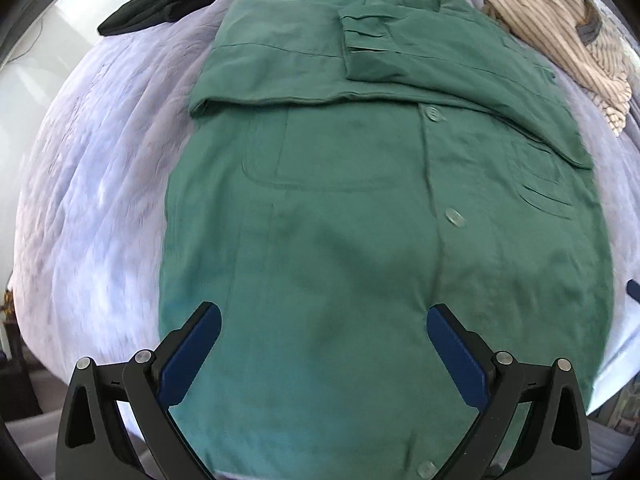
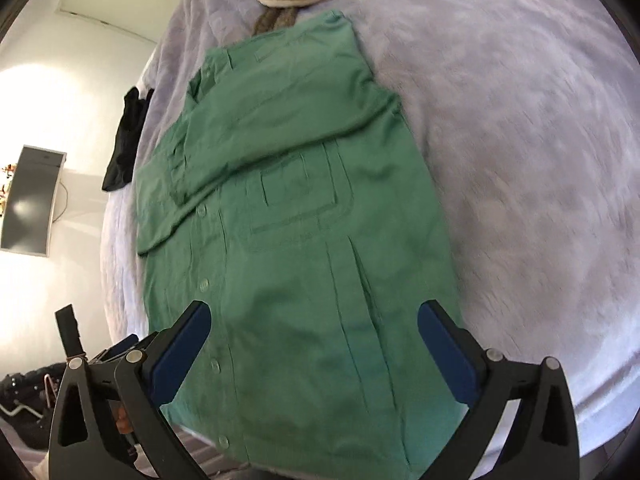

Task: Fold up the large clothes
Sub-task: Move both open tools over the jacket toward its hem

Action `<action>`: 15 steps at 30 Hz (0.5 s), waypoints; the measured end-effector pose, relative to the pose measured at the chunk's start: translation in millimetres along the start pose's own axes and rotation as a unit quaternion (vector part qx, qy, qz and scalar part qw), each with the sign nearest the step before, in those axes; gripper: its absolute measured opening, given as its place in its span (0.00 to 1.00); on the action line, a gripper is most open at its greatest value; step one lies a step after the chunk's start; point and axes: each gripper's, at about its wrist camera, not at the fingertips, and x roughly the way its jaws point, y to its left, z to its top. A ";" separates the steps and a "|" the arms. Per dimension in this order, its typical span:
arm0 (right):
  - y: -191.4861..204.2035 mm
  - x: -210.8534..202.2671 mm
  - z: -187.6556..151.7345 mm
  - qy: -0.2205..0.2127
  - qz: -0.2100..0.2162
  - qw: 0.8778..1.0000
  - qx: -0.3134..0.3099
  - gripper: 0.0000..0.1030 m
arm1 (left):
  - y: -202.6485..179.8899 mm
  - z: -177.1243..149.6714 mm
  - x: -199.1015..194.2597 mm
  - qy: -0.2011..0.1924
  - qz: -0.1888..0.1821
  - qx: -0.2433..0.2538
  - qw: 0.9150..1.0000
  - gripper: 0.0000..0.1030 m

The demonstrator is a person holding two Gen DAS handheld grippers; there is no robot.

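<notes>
We see the green shirt (image 1: 340, 220) lying flat, buttoned side up, on the lavender bed (image 1: 92, 184), with both sleeves folded across its chest beyond the claws. Our left claw (image 1: 324, 332) hangs above the shirt's lower half, jaws spread wide, gripping nothing. Our right claw (image 2: 314, 332) likewise stands fully open over the cloth, empty. A striped garment (image 1: 560, 32) lies beyond the collar.

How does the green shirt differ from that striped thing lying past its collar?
The green shirt is plain green; the striped garment is cream with brown stripes. The green shirt lies flat and buttoned with a sleeve folded across its chest; the striped garment sits bunched in a heap. The green shirt fills the middle of each view; the striped garment is only partly visible. Both rest on the lilac blanket.
</notes>
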 end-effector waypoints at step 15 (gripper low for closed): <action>-56.7 -12.5 -48.9 0.077 0.001 0.993 0.083 1.00 | 44.8 -62.5 -16.2 0.034 -0.009 -0.041 0.999 1.00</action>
